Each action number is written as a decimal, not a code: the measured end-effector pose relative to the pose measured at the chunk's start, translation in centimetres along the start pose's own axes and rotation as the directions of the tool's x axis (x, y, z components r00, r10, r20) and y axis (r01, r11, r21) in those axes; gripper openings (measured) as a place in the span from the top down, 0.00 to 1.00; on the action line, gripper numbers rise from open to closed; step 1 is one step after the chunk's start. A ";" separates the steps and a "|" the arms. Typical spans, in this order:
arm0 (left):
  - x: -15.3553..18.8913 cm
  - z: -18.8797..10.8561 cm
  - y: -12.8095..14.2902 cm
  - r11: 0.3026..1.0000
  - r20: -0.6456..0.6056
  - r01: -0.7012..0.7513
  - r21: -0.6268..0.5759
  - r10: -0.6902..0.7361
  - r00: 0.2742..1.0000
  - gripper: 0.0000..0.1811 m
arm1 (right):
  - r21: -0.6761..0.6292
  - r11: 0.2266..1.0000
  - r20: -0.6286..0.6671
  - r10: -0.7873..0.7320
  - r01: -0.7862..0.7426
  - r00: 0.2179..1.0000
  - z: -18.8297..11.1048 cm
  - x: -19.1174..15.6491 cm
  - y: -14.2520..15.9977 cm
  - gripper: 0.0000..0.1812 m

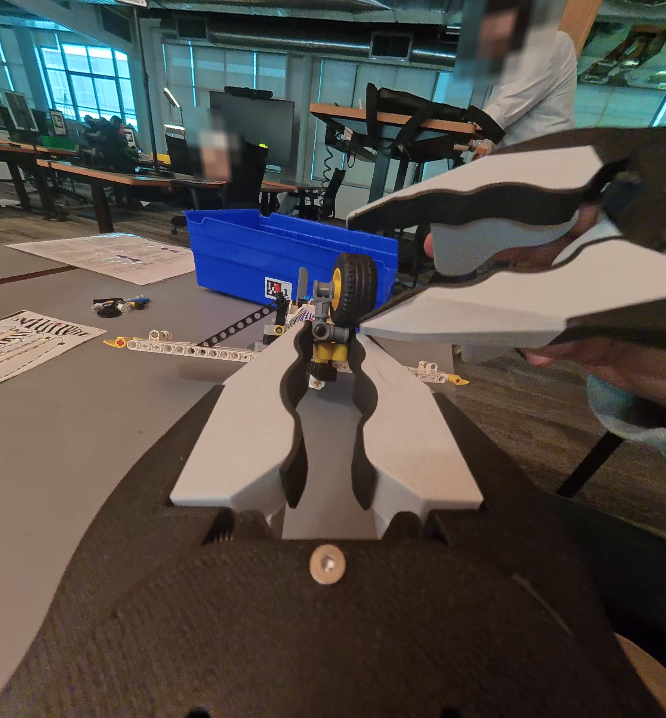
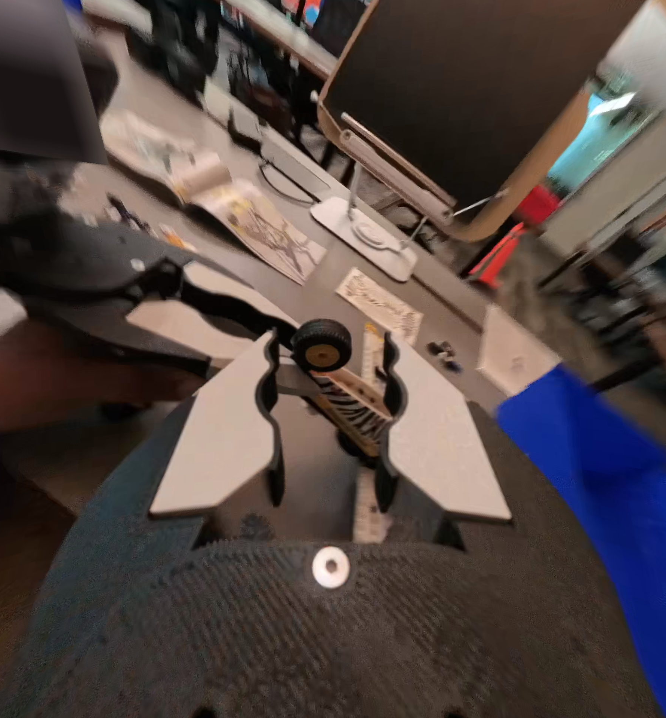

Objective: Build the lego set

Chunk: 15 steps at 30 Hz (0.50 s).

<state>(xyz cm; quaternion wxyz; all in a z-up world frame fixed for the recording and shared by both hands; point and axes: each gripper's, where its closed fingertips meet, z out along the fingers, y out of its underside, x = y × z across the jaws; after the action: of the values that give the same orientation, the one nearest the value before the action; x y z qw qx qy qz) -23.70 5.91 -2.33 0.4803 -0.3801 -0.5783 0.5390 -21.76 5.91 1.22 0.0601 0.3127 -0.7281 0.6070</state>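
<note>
The left gripper (image 1: 325, 330) clamped the lego model (image 1: 325, 342) at its grey and yellow core, its fingers hiding the model's middle. The right gripper (image 1: 356, 272) stood agape beside the one wheel (image 1: 352, 287) at 1 o'clock, holding nothing. In the blurred right wrist view, the model's striped body (image 2: 356, 412) ran up toward 11 o'clock. Its white beam (image 1: 191, 349) lay crosswise, 9 to 3 o'clock, with two yellow tips. A blue bin (image 1: 246, 256) stood behind; loose parts (image 1: 120, 305) and two sheets lay at 10 o'clock on the table (image 1: 71, 427).
</note>
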 end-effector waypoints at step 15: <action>-0.2 -0.1 0.0 1.000 0.001 0.011 0.003 -0.011 1.000 0.92 | 0.050 0.688 0.242 0.695 -0.724 0.677 0.4 0.6 -0.4 0.91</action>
<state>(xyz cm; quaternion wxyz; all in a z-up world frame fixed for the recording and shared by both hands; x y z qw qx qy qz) -23.60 5.76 -2.35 0.4835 -0.3761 -0.5795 0.5375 -21.90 5.29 1.69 -0.2776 0.0692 -0.7493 0.5973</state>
